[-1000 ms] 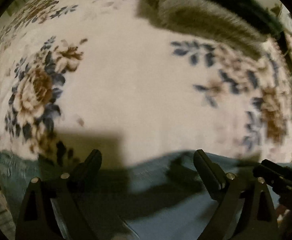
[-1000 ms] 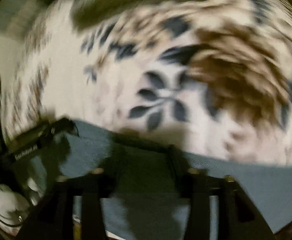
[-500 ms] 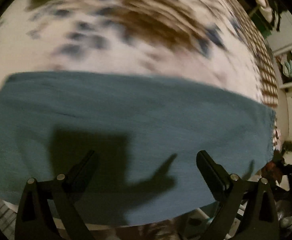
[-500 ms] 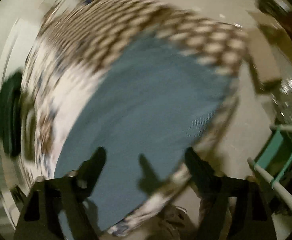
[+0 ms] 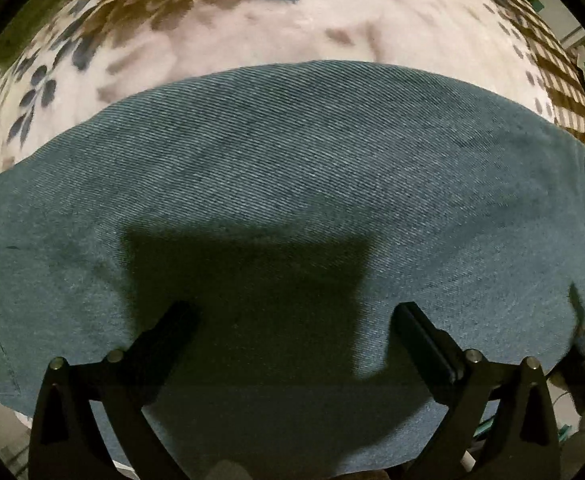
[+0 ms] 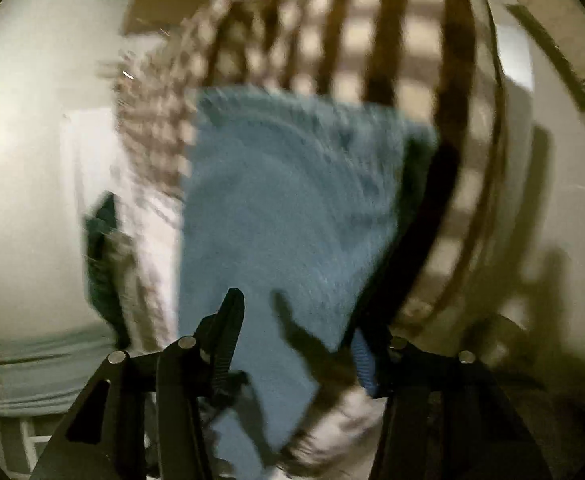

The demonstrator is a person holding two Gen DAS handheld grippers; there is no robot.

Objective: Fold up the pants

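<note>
Blue denim pants (image 5: 292, 168) lie flat on a floral blanket (image 5: 252, 24) and fill most of the left wrist view. My left gripper (image 5: 292, 316) is open and empty, close above the denim, its shadow falling on the cloth. In the blurred right wrist view the pants (image 6: 284, 208) lie on the blanket's brown checkered border (image 6: 332, 40). My right gripper (image 6: 296, 312) is open over the near end of the pants and holds nothing.
The checkered border of the blanket (image 5: 560, 92) runs along the right, with shelves beyond it. In the right wrist view a pale floor or wall (image 6: 32, 160) lies left of the bed and dark cloth (image 6: 104, 264) hangs at its edge.
Both grippers have swung away from the floral blanket toward the pants. The left has closed in on the denim. The right has turned toward the checkered edge, still in motion.
</note>
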